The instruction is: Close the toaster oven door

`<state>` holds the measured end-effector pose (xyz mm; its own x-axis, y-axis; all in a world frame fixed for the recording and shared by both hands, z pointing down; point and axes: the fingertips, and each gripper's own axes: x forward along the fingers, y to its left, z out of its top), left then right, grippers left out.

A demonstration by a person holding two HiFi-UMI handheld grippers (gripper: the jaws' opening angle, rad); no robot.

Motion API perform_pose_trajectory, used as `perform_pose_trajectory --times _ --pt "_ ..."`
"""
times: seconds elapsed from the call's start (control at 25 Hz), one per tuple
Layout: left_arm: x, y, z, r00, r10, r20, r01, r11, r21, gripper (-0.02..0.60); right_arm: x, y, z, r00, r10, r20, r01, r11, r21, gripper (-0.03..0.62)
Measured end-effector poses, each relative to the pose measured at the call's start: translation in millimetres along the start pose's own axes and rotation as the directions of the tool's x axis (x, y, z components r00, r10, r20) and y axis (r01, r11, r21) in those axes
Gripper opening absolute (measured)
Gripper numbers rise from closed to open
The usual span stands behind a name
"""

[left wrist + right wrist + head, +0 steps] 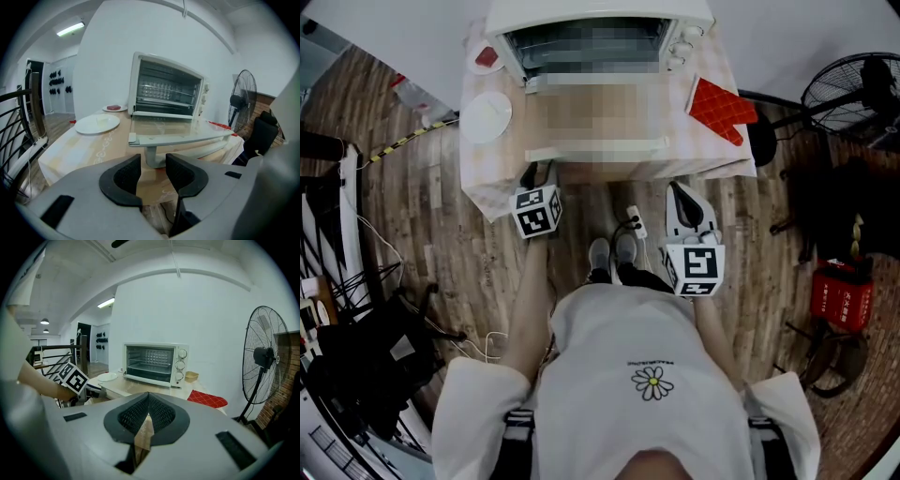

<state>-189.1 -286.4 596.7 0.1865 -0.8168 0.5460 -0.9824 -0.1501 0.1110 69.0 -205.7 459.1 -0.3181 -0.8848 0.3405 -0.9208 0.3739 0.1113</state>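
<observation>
Left gripper has its jaws spread, with the door handle just beyond the gap and untouched. On the table are two plates: a white plate and a small plate. One toaster oven stands at the back with its door lying flat open. One red mitt lies to its right. Right gripper has its jaws pressed together, empty.

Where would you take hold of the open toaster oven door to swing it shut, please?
Take the handle under the door's front edge at its left post, coming from the front. The door lies flat, so the handle hangs below it, and the left gripper, jaws open, lines up with that post.
</observation>
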Motion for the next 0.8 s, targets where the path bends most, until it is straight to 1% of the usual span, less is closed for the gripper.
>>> perform_pose_trajectory --times 0.16,0.44,0.6,0.68,0.8 --pt "3.2 -2.4 -2.6 1.000 -0.011 -0.006 0.012 1.000 0.017 0.152 2.5 2.4 0.1 1.000 0.007 -0.004 -0.007 1.000 -0.010 0.009" --pt "3.4 -3.5 -2.4 1.000 -0.025 -0.007 0.026 0.999 0.036 0.150 4.5 2.0 -1.0 1.000 0.013 -0.011 -0.013 1.000 -0.020 0.009" --pt "3.4 -3.1 -2.2 1.000 -0.022 -0.016 0.022 0.999 0.043 0.147 5.9 2.7 0.1 1.000 0.016 -0.010 -0.016 1.000 -0.019 0.009" --pt "2.9 -3.2 -1.4 1.000 -0.021 -0.015 0.021 0.999 0.040 0.147 6.3 3.5 0.1 1.000 0.020 -0.007 -0.020 1.000 -0.021 0.009" --pt "0.6 -3.0 1.7 1.000 -0.026 -0.003 0.026 1.000 0.014 0.146 5.9 6.0 0.5 1.000 0.028 -0.006 -0.028 0.999 -0.026 0.009"
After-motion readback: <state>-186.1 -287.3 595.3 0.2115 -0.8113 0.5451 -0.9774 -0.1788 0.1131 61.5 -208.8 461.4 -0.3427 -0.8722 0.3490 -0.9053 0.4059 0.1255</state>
